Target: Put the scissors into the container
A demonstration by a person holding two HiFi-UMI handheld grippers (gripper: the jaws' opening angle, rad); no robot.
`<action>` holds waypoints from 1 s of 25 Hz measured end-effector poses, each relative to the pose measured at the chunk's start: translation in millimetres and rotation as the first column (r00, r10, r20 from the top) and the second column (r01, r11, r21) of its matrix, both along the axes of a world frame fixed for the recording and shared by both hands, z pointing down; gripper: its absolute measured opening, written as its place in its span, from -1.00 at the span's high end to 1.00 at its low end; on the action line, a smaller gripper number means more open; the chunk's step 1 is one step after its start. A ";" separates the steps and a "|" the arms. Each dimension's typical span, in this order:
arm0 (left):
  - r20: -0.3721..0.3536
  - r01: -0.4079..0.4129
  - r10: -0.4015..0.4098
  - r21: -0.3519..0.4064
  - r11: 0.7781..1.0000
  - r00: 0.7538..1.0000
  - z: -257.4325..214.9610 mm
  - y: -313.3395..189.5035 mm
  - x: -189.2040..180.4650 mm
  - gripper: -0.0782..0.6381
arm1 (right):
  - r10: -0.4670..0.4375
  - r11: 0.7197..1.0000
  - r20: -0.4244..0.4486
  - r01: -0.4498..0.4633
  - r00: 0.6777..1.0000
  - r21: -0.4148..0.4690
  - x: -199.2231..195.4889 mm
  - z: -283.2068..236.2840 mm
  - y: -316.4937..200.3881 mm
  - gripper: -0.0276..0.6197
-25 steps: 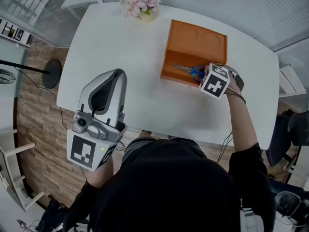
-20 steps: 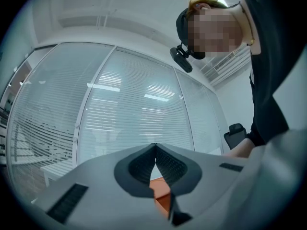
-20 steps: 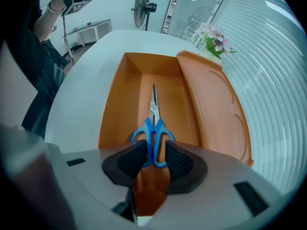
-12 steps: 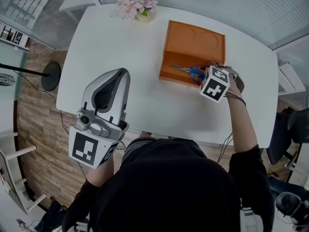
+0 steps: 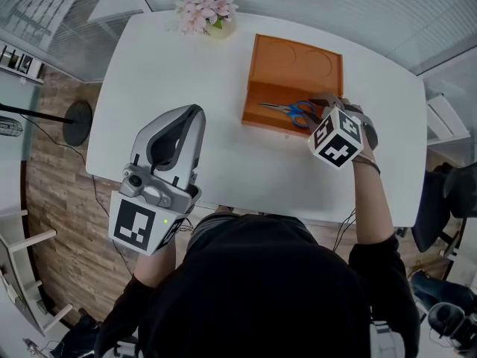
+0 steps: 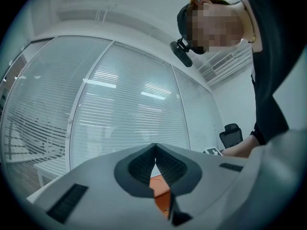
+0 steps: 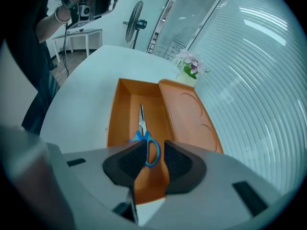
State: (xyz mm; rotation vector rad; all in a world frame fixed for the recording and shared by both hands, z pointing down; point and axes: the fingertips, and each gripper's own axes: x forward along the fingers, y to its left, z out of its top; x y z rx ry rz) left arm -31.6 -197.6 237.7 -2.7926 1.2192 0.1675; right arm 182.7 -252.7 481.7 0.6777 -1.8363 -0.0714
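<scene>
The blue-handled scissors point(image 5: 287, 110) lie flat in the open orange container point(image 5: 262, 118), whose lid point(image 5: 299, 64) is folded back. My right gripper point(image 5: 329, 107) hangs just above the box's right end, tilted steeply down. In the right gripper view the scissors point(image 7: 142, 117) lie on the container point(image 7: 123, 114) floor, seen through the gap of the right gripper point(image 7: 154, 153). Its jaws have just been opening and stand apart, with neither pad touching the handle. My left gripper point(image 5: 182, 115) is held near the body at the table's front edge; in its own view the left gripper point(image 6: 155, 147) has its tips together.
A pot of pink flowers point(image 5: 207, 10) stands at the far edge of the white table point(image 5: 171, 73). A fan stand point(image 5: 74, 114) is on the wooden floor at the left, and a dark chair point(image 5: 447, 200) is at the right.
The right gripper has risen off the scissors and drawn slightly back toward me. The scissors stay lying in the box. The left gripper has hardly moved.
</scene>
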 end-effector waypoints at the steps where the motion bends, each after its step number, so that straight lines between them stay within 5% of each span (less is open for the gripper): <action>1: 0.000 -0.003 0.003 0.001 1.000 1.000 0.1 -0.2 0.9 0.74 | 0.006 1.000 0.013 -0.006 1.000 0.020 -1.6 -5.0 0.2 0.55; 12: -0.001 -0.009 0.009 0.000 1.000 1.000 0.5 -2.7 5.3 0.74 | 0.062 0.976 0.206 -0.102 0.977 0.192 -13.1 -63.9 4.8 0.62; 25: -0.022 -0.047 0.047 0.015 0.999 0.999 -8.5 -6.0 20.7 0.74 | 0.113 0.907 0.465 -0.282 0.878 0.311 -11.8 -123.9 19.8 0.82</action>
